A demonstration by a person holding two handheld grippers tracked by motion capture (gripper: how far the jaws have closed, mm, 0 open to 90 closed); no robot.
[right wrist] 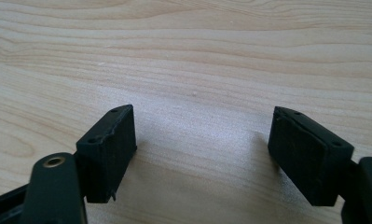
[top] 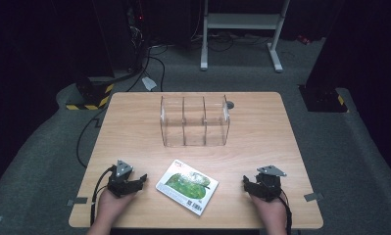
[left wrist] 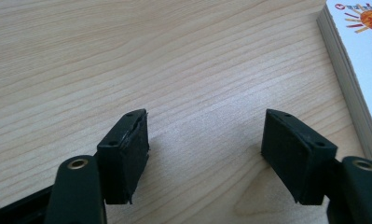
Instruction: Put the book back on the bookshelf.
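**A:** Where does the book (top: 187, 186) lie?

**B:** Flat on the wooden bench (top: 134, 132), near the front edge. Its cover faces up, green with some white, and it sits turned at an angle to that edge. I'll take the book as my landmark for the rest.

**A:** And the left claw (top: 136, 182)?

**B:** Just to the left of the book, close but not touching it. The person's hand holds it low over the bench, with the jaws pointing toward the book. In the left gripper view the two black jaws stand apart with bare wood between them, and the book's page edge and a corner of its cover (left wrist: 356, 60) show off to the right, beyond the jaw on that side. So it is open and grips nothing.

**A:** The right claw (top: 247, 183)?

**B:** To the right of the book, farther from it than the left one. It also points inward toward the book. The right gripper view shows its jaws spread, with plain wood grain between and ahead of them. Open, holding nothing.

**A:** Anything else on the bench?

**B:** A clear plastic organizer (top: 195, 121) with three compartments stands behind the book, toward the far edge, well apart from it. Nothing that I can make out sits in its compartments.
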